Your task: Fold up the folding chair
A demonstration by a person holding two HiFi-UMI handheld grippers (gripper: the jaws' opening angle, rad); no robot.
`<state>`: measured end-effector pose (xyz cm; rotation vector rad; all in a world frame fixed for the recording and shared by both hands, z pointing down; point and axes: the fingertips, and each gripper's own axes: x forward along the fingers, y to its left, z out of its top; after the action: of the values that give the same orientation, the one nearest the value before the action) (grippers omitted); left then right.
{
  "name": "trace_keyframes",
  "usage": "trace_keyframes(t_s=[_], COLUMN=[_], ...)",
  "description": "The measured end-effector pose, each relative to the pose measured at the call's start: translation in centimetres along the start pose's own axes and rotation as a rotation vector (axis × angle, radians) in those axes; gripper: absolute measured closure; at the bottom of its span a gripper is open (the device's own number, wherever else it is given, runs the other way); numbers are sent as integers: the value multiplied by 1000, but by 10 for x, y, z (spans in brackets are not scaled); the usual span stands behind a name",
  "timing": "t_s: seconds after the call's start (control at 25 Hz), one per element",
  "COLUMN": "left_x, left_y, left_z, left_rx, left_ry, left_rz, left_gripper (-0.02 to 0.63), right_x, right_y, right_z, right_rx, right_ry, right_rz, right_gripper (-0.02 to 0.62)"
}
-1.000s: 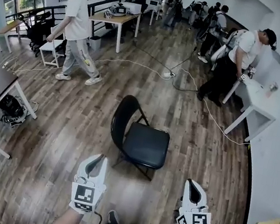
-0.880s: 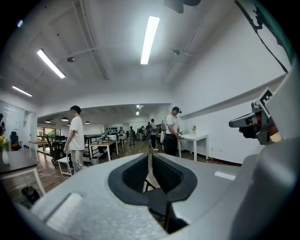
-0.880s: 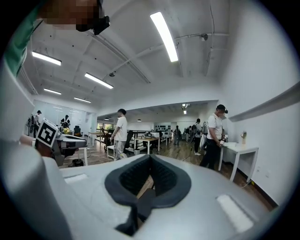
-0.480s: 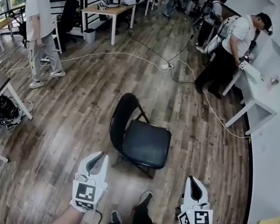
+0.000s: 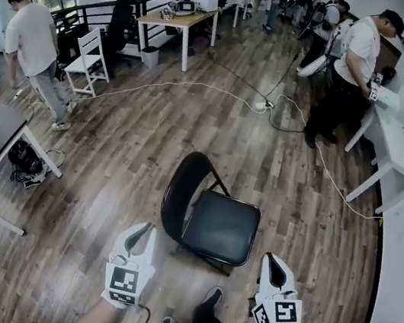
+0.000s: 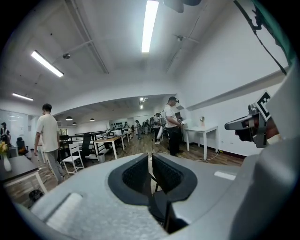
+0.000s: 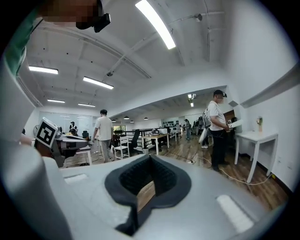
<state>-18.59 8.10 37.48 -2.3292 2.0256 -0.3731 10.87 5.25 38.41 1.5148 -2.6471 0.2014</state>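
Observation:
The black folding chair (image 5: 212,214) stands unfolded on the wood floor in the head view, with its curved backrest (image 5: 179,192) at the left and its seat (image 5: 223,227) at the right. My left gripper (image 5: 145,230) is shut and empty, just short of the backrest's near left side. My right gripper (image 5: 271,260) is shut and empty too, close to the seat's near right corner. Neither touches the chair. In the left gripper view the jaws (image 6: 151,159) are closed with nothing held. The right gripper view shows closed jaws (image 7: 149,161) with floor beyond.
A white cable (image 5: 200,87) runs across the floor beyond the chair. A person (image 5: 36,50) walks at the left and another (image 5: 354,68) stands by a white desk (image 5: 397,152) at the right. A dark bag (image 5: 25,161) lies under a left table. My foot (image 5: 207,305) is between the grippers.
Both grippers have come forward to the chair, which now sits closer to them in the head view. The person at the left has walked further left.

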Motion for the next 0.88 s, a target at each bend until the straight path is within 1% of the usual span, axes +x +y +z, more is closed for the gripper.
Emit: trace_keyframes(t_s=[0.08,0.2,0.4,0.52,0.64,0.76,0.88], left_x=[25,57,113,144,170,191,206], left_y=[-1,-3,-12,-12,-10,-9,-9], left_z=[-2,-16,-40,-54,-71,-89,-110], left_rx=[10,6,11,14,50,92,62], left_ry=[25,91,192,234,281,363,451], left_rz=[12,24,42,49,51,51,61], left_gripper=[571,571,571,571,571,571,569], right_x=[24,56,98,116,132,149,164], right_y=[-16,-40,-97,-126,-146,-168,-195], right_z=[-4,-27,-66,-86,-103,-124,-160], right_rx=[7,43,160,214,232,240,264], right_ry=[13,53,129,160,174,184,218], right_rz=[21,42,41,49,84,106,103], right_gripper=[592,592,592,592,592,592,592])
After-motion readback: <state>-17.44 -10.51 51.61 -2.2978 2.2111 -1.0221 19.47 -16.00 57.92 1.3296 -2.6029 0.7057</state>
